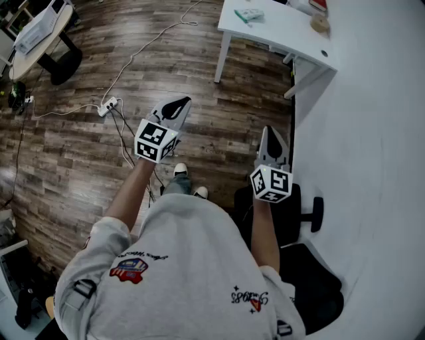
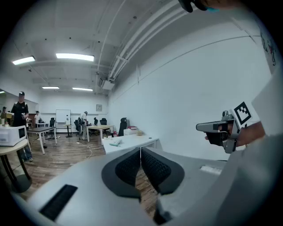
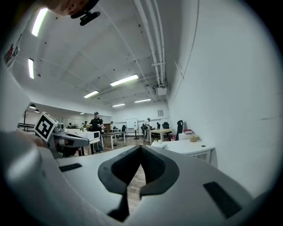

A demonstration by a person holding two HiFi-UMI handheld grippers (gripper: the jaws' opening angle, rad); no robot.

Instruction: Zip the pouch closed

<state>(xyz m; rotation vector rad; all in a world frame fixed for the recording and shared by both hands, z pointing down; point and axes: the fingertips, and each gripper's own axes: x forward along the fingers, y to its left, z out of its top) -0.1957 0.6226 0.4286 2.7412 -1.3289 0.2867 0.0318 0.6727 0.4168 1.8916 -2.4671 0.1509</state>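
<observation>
Below me the wood-plank floor (image 1: 73,159) carries a white power strip (image 1: 108,105) with cables (image 1: 143,50) trailing off, and a white table (image 1: 279,30) stands on it; a greenish flat item (image 1: 249,14) and a round tan thing (image 1: 320,24) lie on the tabletop

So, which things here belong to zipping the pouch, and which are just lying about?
For the job: left hand-held gripper, right hand-held gripper, both shut and empty. No pouch is identifiable.
Lying about: white table, power strip, black chair.
</observation>
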